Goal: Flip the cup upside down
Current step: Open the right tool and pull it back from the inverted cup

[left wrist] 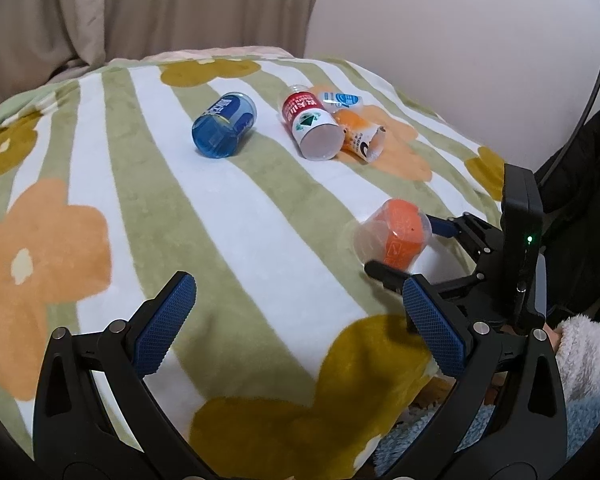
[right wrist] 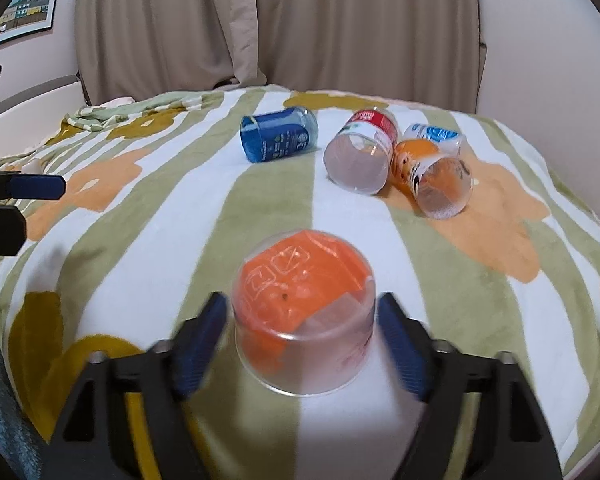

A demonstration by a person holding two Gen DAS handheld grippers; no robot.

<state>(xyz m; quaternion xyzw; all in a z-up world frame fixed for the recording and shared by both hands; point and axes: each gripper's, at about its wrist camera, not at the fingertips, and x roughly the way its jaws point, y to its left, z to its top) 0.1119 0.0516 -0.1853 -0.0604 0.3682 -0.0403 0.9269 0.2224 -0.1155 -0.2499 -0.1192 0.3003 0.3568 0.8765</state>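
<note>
The orange cup (right wrist: 304,320) stands with its closed end up between the fingers of the right gripper (right wrist: 302,344). A gap shows on each side of it. Beyond the fingertips, the blue cup (right wrist: 278,139) and the red cup (right wrist: 360,156) lie on the blanket (right wrist: 220,216).

A home bedroom: a bed under a flower-patterned fleece blanket (right wrist: 260,200), beige curtains (right wrist: 300,20) behind, a framed picture (right wrist: 24,4) on the wall.

Clear glossy plastic cup (right wrist: 304,320); fuzzy matt blanket (right wrist: 260,208) (fleece-like cloth).
</note>
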